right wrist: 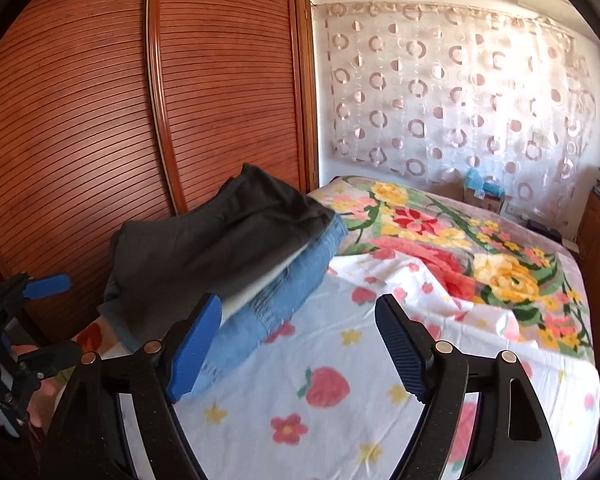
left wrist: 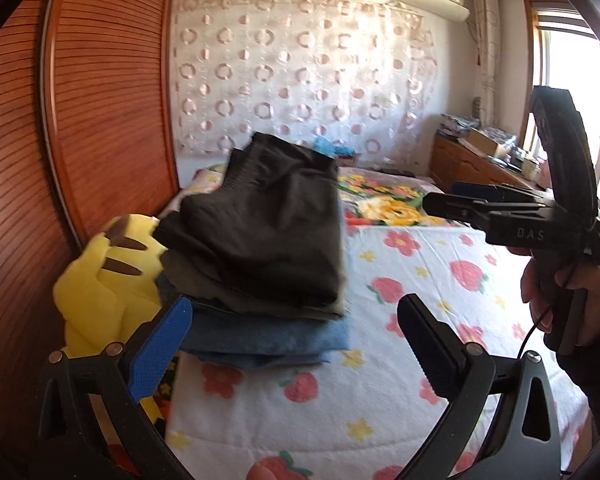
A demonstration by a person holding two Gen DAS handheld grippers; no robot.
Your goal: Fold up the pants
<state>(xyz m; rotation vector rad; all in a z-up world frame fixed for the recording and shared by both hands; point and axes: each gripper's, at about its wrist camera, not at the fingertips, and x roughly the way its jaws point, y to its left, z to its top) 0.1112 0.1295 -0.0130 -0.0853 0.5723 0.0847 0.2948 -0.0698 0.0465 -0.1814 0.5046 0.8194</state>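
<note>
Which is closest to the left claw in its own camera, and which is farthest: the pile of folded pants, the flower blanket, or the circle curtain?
1. Pile of folded pants: right ahead of the left claw, a bit left.
2. Flower blanket: farther up the bed, behind the pile.
3. Circle curtain: on the far wall.

I see the top pair of folded pants [left wrist: 268, 216] as matt dark cloth, soft and slightly fuzzy, over blue denim jeans [right wrist: 300, 276] with a coarser weave. The bedsheet [left wrist: 420, 280] looks like printed cotton. My left tool [left wrist: 296, 344] has matt black plastic arms, ribbed pads and shiny metal rivets. The wardrobe door [right wrist: 228, 80] is glossy slatted wood.
</note>
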